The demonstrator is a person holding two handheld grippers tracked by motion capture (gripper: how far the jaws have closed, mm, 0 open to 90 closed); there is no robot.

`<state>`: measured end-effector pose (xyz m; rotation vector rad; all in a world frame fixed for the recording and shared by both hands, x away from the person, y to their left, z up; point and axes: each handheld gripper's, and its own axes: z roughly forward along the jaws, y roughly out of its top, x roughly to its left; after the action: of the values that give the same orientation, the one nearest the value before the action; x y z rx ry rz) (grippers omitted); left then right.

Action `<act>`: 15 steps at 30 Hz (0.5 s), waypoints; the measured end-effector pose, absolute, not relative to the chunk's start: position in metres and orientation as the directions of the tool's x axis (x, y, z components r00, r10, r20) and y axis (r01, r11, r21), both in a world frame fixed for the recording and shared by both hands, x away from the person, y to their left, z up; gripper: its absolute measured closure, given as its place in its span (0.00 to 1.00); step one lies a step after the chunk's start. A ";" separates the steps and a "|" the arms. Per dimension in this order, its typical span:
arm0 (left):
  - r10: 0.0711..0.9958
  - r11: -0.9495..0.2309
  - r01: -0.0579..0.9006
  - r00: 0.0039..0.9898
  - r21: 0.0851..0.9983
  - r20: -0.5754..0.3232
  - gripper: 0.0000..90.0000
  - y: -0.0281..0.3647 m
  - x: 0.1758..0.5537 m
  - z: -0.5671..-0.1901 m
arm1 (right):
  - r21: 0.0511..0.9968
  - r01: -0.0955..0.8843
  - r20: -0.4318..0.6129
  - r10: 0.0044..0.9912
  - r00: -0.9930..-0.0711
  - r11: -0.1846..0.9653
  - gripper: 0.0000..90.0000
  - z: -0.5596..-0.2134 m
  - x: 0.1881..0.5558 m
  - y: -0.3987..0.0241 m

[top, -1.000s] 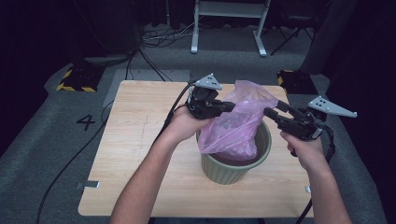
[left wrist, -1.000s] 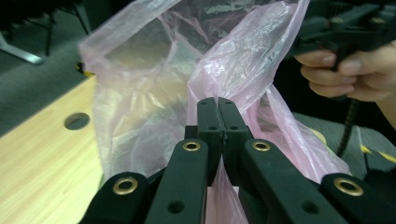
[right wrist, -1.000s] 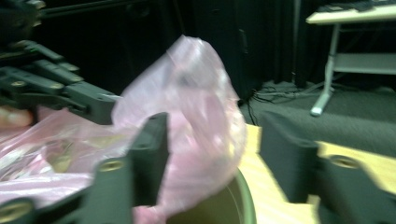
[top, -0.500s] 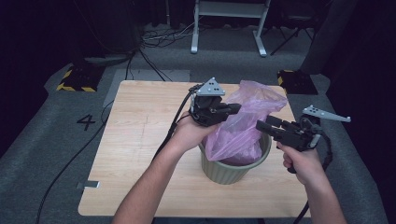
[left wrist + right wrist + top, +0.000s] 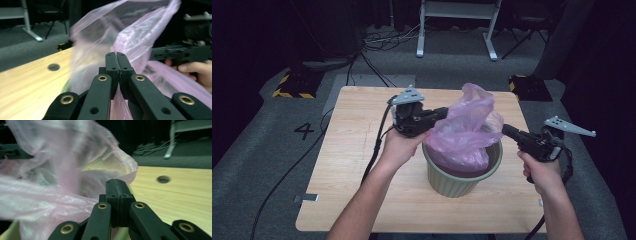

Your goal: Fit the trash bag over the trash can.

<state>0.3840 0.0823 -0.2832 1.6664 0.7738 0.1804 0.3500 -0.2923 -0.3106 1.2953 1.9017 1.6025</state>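
A thin pink plastic bag (image 5: pixel 467 130) stands puffed up inside a round pale-green bin (image 5: pixel 457 182) on the wooden table (image 5: pixel 357 145). My left gripper (image 5: pixel 444 112) is at the bag's left side, jaws shut on its film. In the left gripper view the jaws (image 5: pixel 116 56) meet with the pink bag (image 5: pixel 140 32) pinched between them. My right gripper (image 5: pixel 504 129) is at the bag's right edge; its jaws have just closed. In the right gripper view they (image 5: pixel 120 185) are shut with the bag's (image 5: pixel 50 170) film caught at them.
The table (image 5: pixel 175 195) has a round hole (image 5: pixel 163 179) beyond the bin. Cables trail from both grippers off the table's near side. A white metal stand (image 5: pixel 457 25) and yellow-black floor blocks (image 5: pixel 292 87) lie beyond the table.
My left gripper has pulled to the left with the bag's edge, spreading the bag. My right gripper has dropped a little and its jaws have shut at the bag's right edge.
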 end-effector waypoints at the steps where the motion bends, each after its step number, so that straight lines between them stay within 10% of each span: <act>1: 0.574 -0.025 0.399 0.756 0.917 -0.314 1.00 0.090 0.382 -0.287 | 0.905 0.420 0.298 0.797 -0.526 -0.061 1.00 -0.311 0.347 -0.297; 15: 0.603 0.085 0.418 0.701 0.905 -0.380 1.00 0.150 0.350 -0.323 | 0.936 0.347 0.249 0.804 -0.541 -0.056 1.00 -0.317 0.294 -0.318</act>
<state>0.3495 0.1502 -0.3225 1.5394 0.8691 0.1682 0.2936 -0.3179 -0.3165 1.2240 1.8435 1.6256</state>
